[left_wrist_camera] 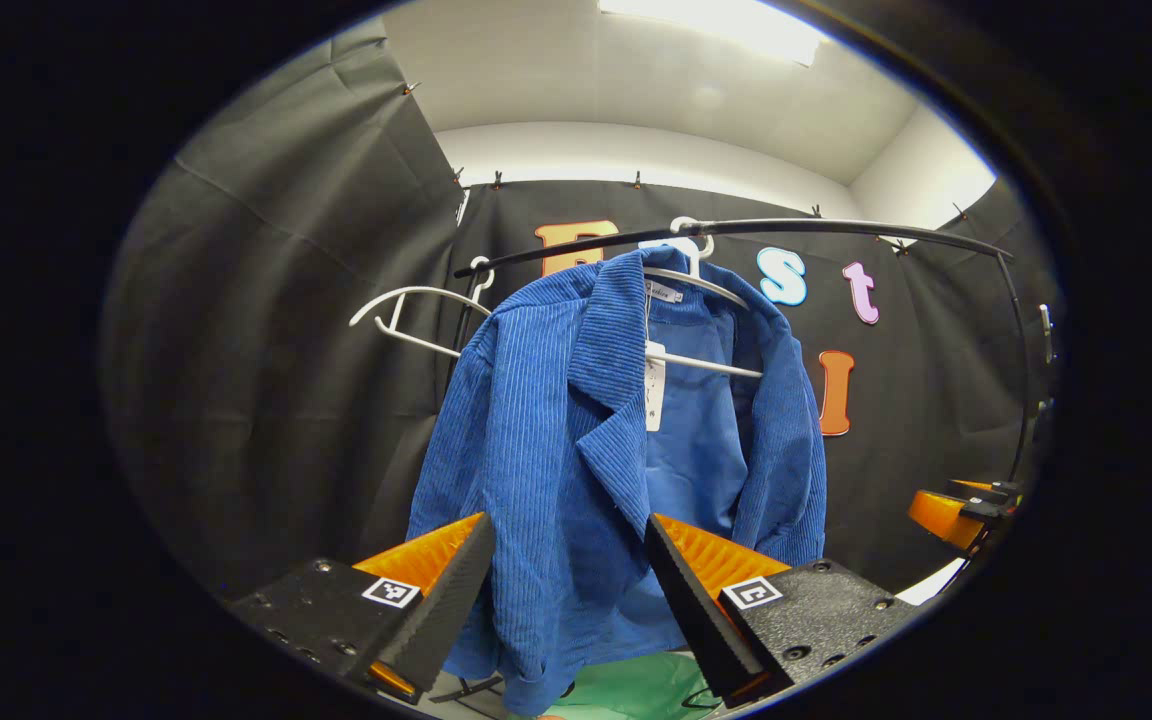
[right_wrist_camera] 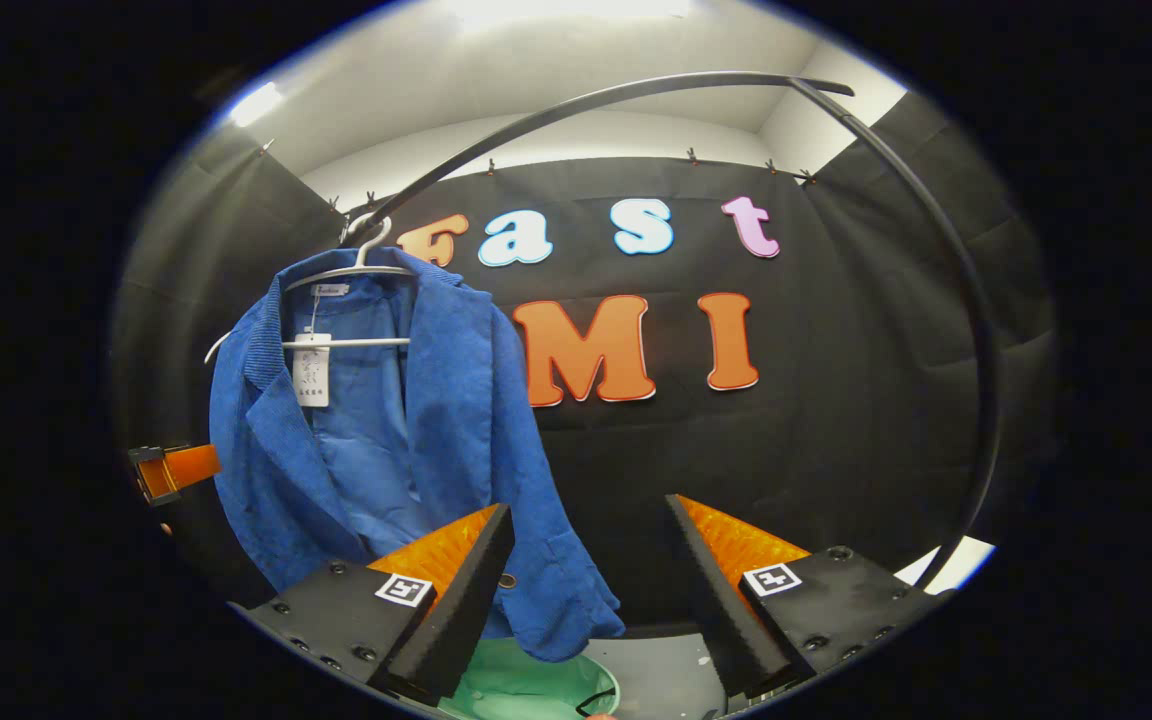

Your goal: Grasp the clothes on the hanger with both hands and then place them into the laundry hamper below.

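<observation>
A jacket hangs on a hanger from the rail, with a bare hanger just left of it. The hamper sits below the hem. Both grippers are near, left gripper facing the jacket, right gripper to its right.

Light source: ceiling panel, overexposed, top of both views.
Brightness: ceiling and upper walls bright; black cloth wall dim.
Jacket: evenly lit, ribbing sharp, no glare.
Distortion: strong fisheye; rail bows heavily.
Edges: soft, slightly darkened at the rim.
</observation>
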Action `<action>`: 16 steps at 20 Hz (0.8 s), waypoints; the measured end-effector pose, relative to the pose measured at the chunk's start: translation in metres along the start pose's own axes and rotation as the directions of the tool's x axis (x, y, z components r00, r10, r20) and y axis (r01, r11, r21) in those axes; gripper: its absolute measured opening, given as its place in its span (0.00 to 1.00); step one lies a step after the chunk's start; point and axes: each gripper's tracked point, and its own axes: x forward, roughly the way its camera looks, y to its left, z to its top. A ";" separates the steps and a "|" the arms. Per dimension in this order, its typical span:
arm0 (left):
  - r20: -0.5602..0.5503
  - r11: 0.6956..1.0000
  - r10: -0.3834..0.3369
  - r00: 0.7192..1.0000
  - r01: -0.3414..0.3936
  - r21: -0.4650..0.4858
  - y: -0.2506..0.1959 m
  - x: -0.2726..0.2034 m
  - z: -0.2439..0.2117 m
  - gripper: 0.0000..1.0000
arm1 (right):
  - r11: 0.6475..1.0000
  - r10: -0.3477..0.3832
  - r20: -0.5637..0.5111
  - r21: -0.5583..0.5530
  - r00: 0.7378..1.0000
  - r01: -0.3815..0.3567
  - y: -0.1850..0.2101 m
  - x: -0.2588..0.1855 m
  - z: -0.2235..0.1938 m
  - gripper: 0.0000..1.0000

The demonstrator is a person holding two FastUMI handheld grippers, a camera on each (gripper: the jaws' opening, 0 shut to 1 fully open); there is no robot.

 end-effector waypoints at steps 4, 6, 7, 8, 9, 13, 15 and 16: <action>0.001 1.000 -0.008 1.000 0.008 -0.010 -0.003 0.011 0.010 0.95 | 0.998 0.062 0.000 0.022 0.998 -0.062 0.032 0.026 0.007 0.98; 0.000 1.000 -0.012 1.000 0.012 -0.018 -0.004 0.017 0.013 0.95 | 0.997 0.077 0.011 0.010 0.997 -0.077 0.045 0.036 0.014 1.00; -0.002 1.000 -0.013 1.000 0.013 -0.016 -0.005 0.020 0.014 0.95 | 0.996 0.091 0.016 0.005 0.996 -0.091 0.053 0.043 0.015 0.98; -0.004 1.000 -0.012 1.000 0.012 -0.012 -0.004 0.023 0.015 0.94 | 0.994 0.106 0.019 0.001 0.994 -0.106 0.062 0.048 0.016 0.98; -0.005 1.000 -0.012 1.000 0.012 -0.008 -0.005 0.026 0.016 0.93 | 0.993 0.119 0.019 0.001 0.993 -0.119 0.069 0.053 0.018 0.98; -0.005 1.000 -0.012 1.000 0.012 0.002 -0.008 0.043 0.019 0.93 | 0.984 0.170 0.034 0.038 0.985 -0.171 0.094 0.076 0.032 0.97; -0.019 1.000 -0.010 1.000 0.010 0.011 -0.011 0.052 0.018 0.95 | 0.984 0.173 0.029 0.038 0.984 -0.174 0.099 0.090 0.034 0.97; -0.028 1.000 -0.008 1.000 0.008 0.019 -0.010 0.056 0.015 0.98 | 0.983 0.177 0.030 0.033 0.984 -0.178 0.103 0.097 0.036 0.97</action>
